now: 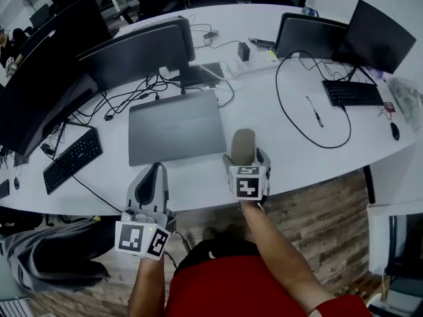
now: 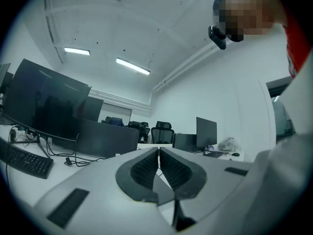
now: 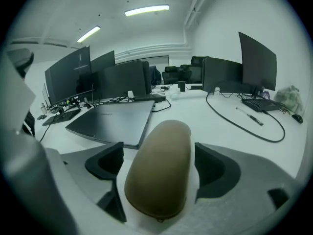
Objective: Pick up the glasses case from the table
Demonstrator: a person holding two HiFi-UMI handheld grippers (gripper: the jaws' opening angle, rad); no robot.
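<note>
Centrally, in the lower middle of the head view, the brown glasses case [image 3: 159, 170] is seen lying on the white table [image 1: 297, 160], just to the right of a closed grey laptop [image 1: 175, 125]. It is flanked by the jaws of the right gripper [image 1: 246, 164], which are spread wide. A gap is left between each pad and the case, so nothing is clamped. At the lower left of that view, the left gripper [image 1: 153, 177] is held at the table's near edge, its jaws brought together with nothing between them. A black keyboard [image 1: 73, 158] is seen at the far left.
</note>
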